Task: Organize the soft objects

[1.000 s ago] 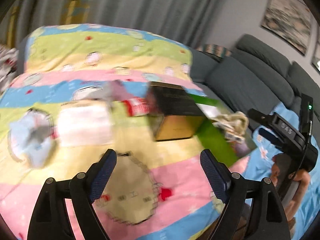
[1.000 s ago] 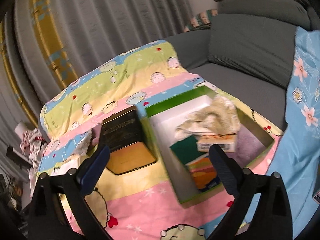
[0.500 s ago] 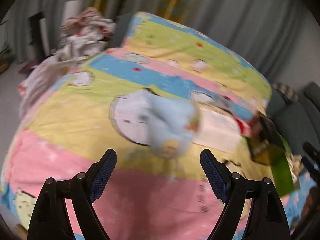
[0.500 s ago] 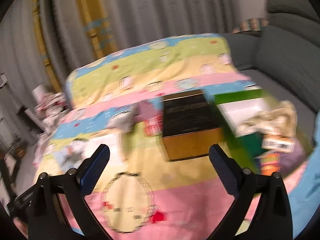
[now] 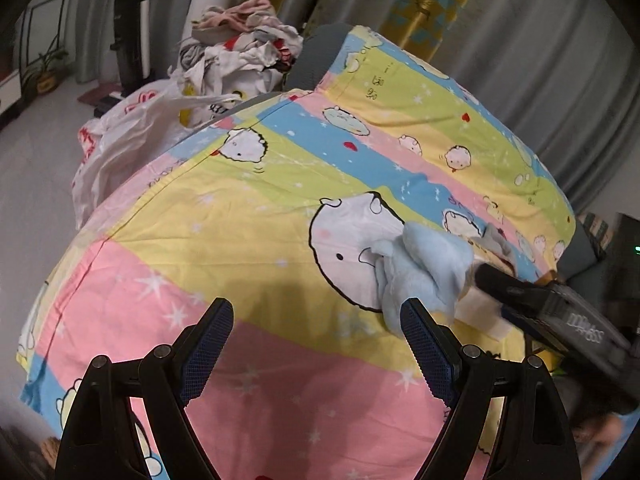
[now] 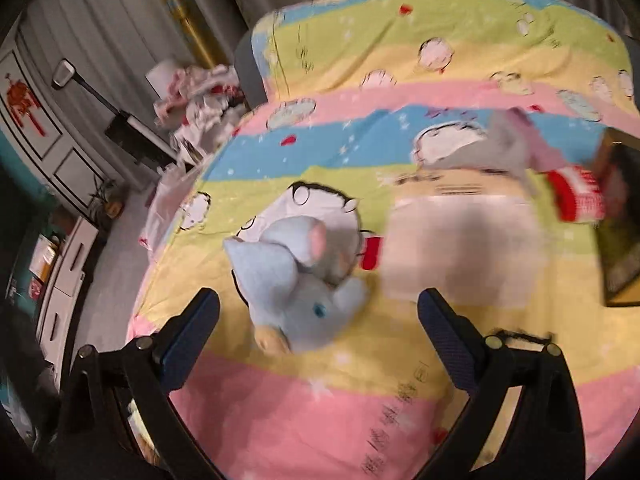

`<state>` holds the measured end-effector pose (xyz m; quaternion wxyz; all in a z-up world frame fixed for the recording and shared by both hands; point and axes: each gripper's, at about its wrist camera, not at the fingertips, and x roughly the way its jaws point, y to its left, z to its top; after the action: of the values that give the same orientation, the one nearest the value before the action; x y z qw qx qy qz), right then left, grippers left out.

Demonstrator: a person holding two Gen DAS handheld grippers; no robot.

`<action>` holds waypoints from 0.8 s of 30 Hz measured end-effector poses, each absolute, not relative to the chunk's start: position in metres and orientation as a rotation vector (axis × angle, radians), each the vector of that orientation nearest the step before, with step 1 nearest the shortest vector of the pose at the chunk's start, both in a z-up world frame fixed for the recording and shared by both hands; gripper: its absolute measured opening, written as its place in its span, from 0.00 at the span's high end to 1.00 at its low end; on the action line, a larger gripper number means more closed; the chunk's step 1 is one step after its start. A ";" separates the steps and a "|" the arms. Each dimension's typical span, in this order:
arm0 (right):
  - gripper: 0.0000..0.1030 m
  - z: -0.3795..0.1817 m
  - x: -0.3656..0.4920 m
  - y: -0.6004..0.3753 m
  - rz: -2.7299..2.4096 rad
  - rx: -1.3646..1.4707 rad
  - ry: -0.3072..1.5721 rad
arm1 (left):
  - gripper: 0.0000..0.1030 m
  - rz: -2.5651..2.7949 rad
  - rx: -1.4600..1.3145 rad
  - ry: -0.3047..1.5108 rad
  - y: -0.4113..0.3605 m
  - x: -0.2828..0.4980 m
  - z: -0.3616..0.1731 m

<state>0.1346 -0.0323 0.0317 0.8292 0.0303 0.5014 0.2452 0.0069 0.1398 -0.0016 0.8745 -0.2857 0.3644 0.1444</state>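
Note:
A light blue plush elephant [image 6: 298, 284] lies on the striped cartoon bedsheet [image 6: 360, 392], just ahead of my open right gripper [image 6: 318, 320]. It also shows in the left wrist view [image 5: 420, 276], just ahead of the right finger of my open, empty left gripper [image 5: 316, 332]. The right gripper's body [image 5: 560, 312] reaches toward the elephant from the right. A white soft pack [image 6: 460, 248], a grey-pink cloth [image 6: 512, 140] and a red-white item [image 6: 580, 192] lie beyond, blurred.
A black and gold box [image 6: 624, 224] stands at the right edge. A heap of clothes [image 5: 240, 48] and a white plastic bag [image 5: 132, 136] sit beyond the bed's far left corner. Grey curtains [image 5: 520, 40] hang behind. White drawers [image 6: 68, 264] stand on the floor at left.
Both grippers have swung left, away from the green box and black box, toward the blue elephant. The right gripper has closed in on the elephant. Both stay open.

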 end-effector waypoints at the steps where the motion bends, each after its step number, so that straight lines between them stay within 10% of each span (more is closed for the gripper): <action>1: 0.07 0.027 0.137 -0.026 0.527 0.053 1.077 | 0.17 0.305 -0.601 0.761 0.142 0.006 -0.002; 7: 0.26 -0.002 0.143 -0.003 0.493 -0.092 1.078 | 0.17 0.332 -0.620 0.744 0.150 0.000 0.002; 9: 0.50 -0.006 0.145 0.000 0.572 -0.062 1.084 | 0.17 0.328 -0.620 0.744 0.150 0.001 0.003; 24: 0.52 0.054 0.069 -0.064 0.368 -0.549 0.756 | 0.17 0.228 -0.571 0.763 0.124 0.010 0.005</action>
<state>0.0694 -0.0641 0.0541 0.8766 -0.2629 0.3622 0.1766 0.0101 0.1238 0.0050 0.8824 -0.2743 0.3663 0.1095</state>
